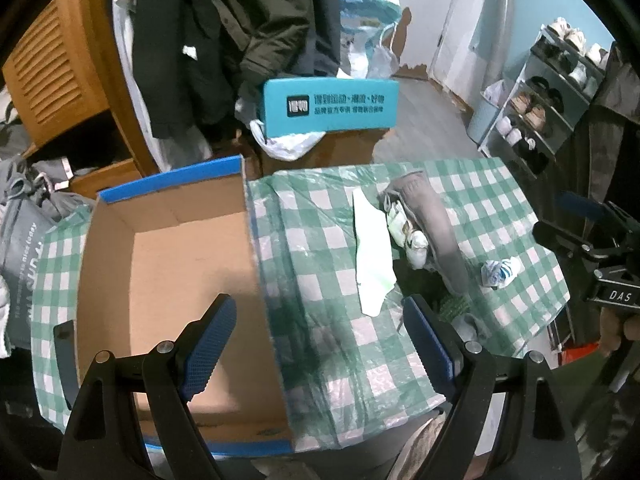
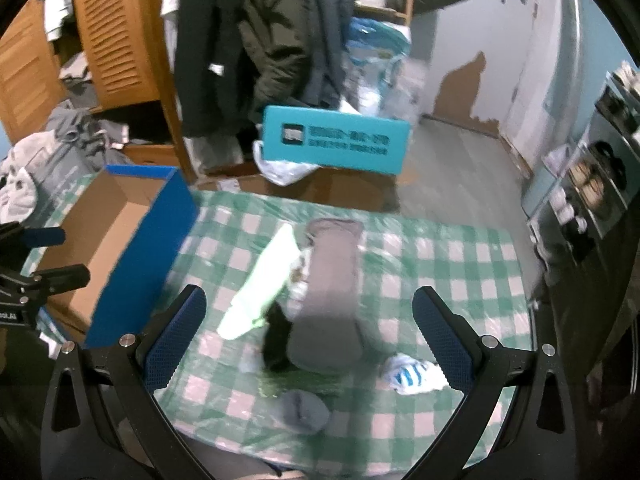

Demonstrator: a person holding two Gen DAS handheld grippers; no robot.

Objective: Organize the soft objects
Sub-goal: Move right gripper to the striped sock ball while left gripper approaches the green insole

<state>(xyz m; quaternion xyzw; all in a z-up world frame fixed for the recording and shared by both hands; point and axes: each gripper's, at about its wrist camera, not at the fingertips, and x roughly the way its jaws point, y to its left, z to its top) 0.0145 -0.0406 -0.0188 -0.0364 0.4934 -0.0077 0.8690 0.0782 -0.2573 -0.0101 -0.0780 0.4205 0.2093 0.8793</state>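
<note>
A pile of socks lies on the green-checked tablecloth (image 1: 320, 248): a long grey sock (image 1: 438, 224) (image 2: 330, 292), a pale green sock (image 1: 374, 248) (image 2: 260, 288), a white patterned pair (image 1: 408, 232), a black one (image 2: 276, 336), a rolled white-and-blue sock (image 1: 500, 272) (image 2: 412, 372) and a rolled grey sock (image 2: 304, 410). An open cardboard box (image 1: 168, 264) (image 2: 120, 240) with blue outer walls stands at the table's left. My left gripper (image 1: 320, 336) is open and empty above the box's right wall. My right gripper (image 2: 308, 324) is open and empty above the pile.
A teal box with printed text (image 1: 332, 106) (image 2: 336, 144) stands on a carton behind the table. Dark coats (image 2: 260, 40) hang by a wooden wardrobe (image 1: 60, 68). A shoe rack (image 1: 548, 92) stands at the right. Clothes are heaped at the left (image 2: 60, 136).
</note>
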